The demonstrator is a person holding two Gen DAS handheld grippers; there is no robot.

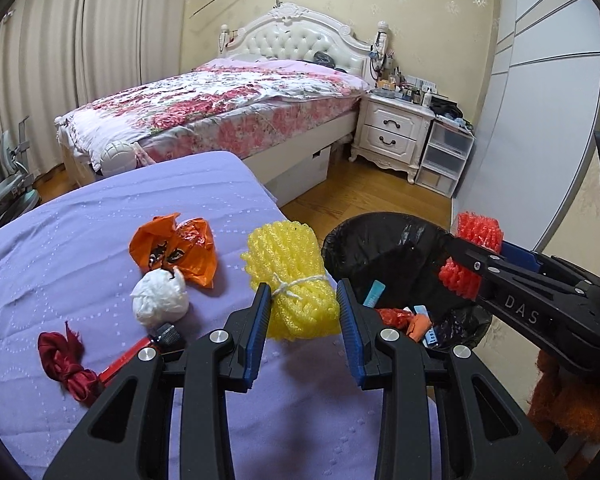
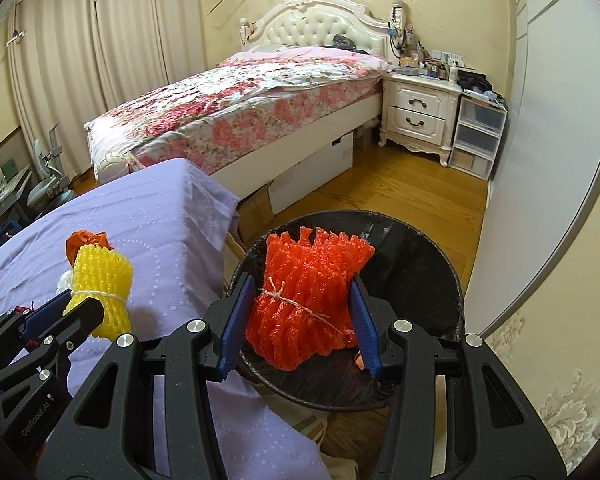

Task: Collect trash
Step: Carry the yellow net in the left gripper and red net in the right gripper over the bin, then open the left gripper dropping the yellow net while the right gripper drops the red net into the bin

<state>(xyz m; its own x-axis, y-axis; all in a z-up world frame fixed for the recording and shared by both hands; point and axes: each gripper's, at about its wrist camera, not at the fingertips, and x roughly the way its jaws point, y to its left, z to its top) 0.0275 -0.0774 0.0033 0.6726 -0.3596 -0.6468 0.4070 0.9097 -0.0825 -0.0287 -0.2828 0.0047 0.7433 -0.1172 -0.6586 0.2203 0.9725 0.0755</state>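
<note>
I held the right gripper [image 2: 298,320] closed on the red foam-net bundle tied with string [image 2: 306,304], its blue pads pressing both flanks, and the bundle hung directly over the mouth of the round bin lined with a black bag [image 2: 428,276]. The bundle's long axis ran up and away from me along the fingers, its frilled end farthest out. In my judgement the coming move turned on that one relation: the bin opening lay straight beneath the load, so parting the jaws should suffice. My right hand was angled downward over the near rim, beside the edge of the table draped in lilac cloth [image 1: 80,248]. My left gripper [image 1: 304,320] stood partly open, straddling the lower end of the yellow foam-net bundle tied with white string [image 1: 290,276]; I could not tell whether the pads touched it. That bundle rested at the table's right edge, just beside the bin, long axis along my fingers. Farther left lay an orange crumpled plastic bag [image 1: 172,248], a white wadded ball [image 1: 160,298] and a dark red ribbon scrap [image 1: 66,364], all uncollected. Some scraps already lay inside the bin.
</note>
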